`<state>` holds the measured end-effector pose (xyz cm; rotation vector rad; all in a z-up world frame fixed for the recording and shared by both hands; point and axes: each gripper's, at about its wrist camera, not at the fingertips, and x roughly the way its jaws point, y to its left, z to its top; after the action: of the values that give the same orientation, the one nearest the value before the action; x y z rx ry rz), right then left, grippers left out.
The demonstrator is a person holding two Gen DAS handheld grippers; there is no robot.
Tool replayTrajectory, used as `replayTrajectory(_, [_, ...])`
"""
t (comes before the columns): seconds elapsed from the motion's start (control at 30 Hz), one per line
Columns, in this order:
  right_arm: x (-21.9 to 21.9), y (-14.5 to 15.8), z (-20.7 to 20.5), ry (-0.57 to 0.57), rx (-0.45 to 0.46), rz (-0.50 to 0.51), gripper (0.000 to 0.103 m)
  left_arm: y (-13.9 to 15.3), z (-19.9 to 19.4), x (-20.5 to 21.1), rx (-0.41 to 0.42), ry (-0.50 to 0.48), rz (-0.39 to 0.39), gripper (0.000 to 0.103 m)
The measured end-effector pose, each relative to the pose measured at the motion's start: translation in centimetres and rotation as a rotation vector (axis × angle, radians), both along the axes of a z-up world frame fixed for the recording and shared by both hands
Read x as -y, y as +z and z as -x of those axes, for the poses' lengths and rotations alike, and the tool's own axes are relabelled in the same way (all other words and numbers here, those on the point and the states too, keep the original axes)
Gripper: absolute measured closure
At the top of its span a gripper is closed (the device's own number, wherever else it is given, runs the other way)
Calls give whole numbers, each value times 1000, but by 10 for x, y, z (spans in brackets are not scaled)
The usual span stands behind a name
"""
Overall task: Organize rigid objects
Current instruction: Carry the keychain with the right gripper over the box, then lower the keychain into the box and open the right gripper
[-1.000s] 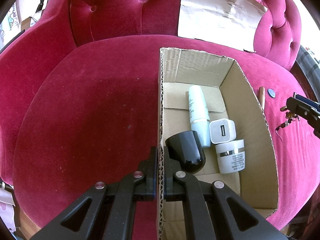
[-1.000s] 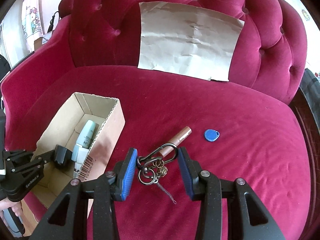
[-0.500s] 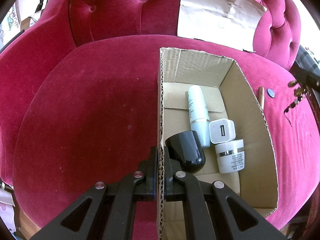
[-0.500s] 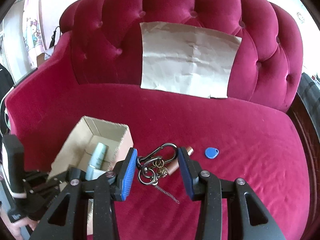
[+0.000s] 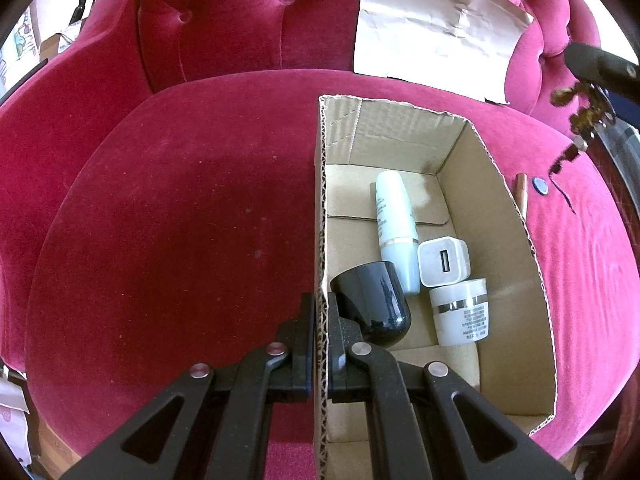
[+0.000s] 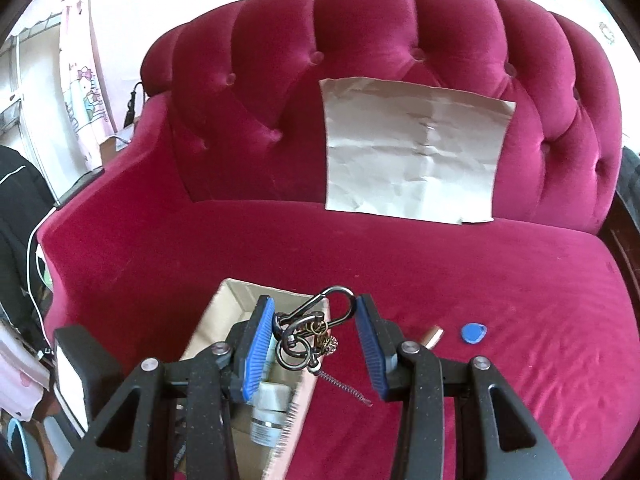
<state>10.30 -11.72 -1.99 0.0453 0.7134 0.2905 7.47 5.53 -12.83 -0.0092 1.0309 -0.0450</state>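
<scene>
My left gripper [image 5: 320,314] is shut on the near left wall of an open cardboard box [image 5: 516,280] on the red sofa seat. Inside lie a white tube bottle [image 5: 394,216], a white USB charger [image 5: 444,262], a white jar [image 5: 462,312] and a black cap [image 5: 372,304]. My right gripper [image 6: 314,320] holds a bunch of key rings with a carabiner [image 6: 316,326] between its blue pads, lifted off the seat above the box's [image 6: 208,320] right wall. In the left wrist view the key bunch [image 5: 580,114] hangs at the upper right.
A copper tube [image 6: 434,336] and a blue key fob [image 6: 474,332] lie on the seat right of the box. A creased brown paper sheet [image 6: 416,148] leans on the tufted backrest. Dark clothing and clutter stand past the sofa's left arm.
My right gripper has risen off the seat with the key bunch and shifted left over the box's edge. The left gripper and the box have stayed put.
</scene>
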Motion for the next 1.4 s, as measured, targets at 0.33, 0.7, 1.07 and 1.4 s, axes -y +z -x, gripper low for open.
replayTrajectory(0.33, [-30,-12,-5,39,-31,-26,58,0,1,-2,-2,-8,7,99])
replayTrajectory(0.7, [-45,-39,-17,56,-85,-36,58,0,-1,-3,-3,-8,11,99])
replayTrajectory(1.07, [-52,-58,-23,82,-133,-18,58,0,-1,-4,-4,-8,14,99])
replayTrajectory(1.4, [-52,-53,-26,60,-126,14,48,-1,-1,-4,-5,-10,14,99])
